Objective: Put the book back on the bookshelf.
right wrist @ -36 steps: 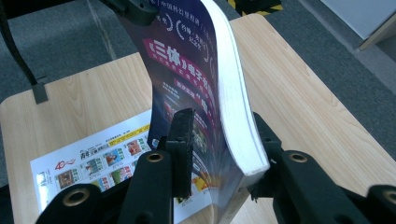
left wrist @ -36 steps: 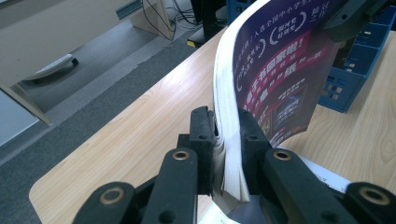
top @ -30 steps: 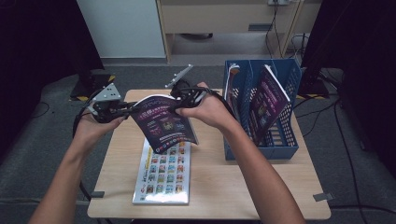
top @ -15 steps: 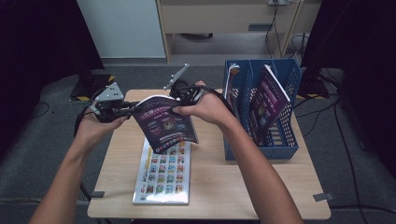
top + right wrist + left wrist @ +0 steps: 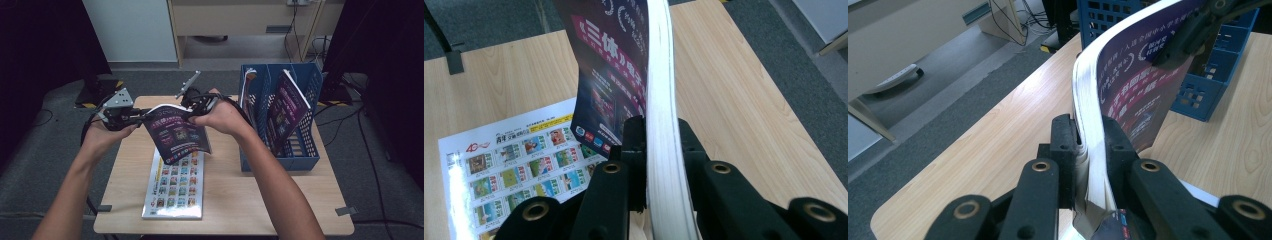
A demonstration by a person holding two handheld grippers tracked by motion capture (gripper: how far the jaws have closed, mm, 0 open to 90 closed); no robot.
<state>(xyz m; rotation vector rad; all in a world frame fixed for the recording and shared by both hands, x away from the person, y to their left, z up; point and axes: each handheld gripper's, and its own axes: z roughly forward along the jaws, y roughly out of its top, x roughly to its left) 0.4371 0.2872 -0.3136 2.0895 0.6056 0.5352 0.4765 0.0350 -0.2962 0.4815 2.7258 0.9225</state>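
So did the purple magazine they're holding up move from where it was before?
No. The purple glossy magazine sits at the same spot in the high view, over the top end of the white picture-grid magazine lying flat on the wooden table.

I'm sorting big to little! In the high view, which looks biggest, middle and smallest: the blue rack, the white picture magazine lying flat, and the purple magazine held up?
1. blue rack
2. white picture magazine
3. purple magazine, though it is raised nearer the camera and bent, so its rank against the white one is unsure.

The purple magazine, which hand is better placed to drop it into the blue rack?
Probably the right hand: it grips the magazine beside the rack; the left gripper holds the far edge.
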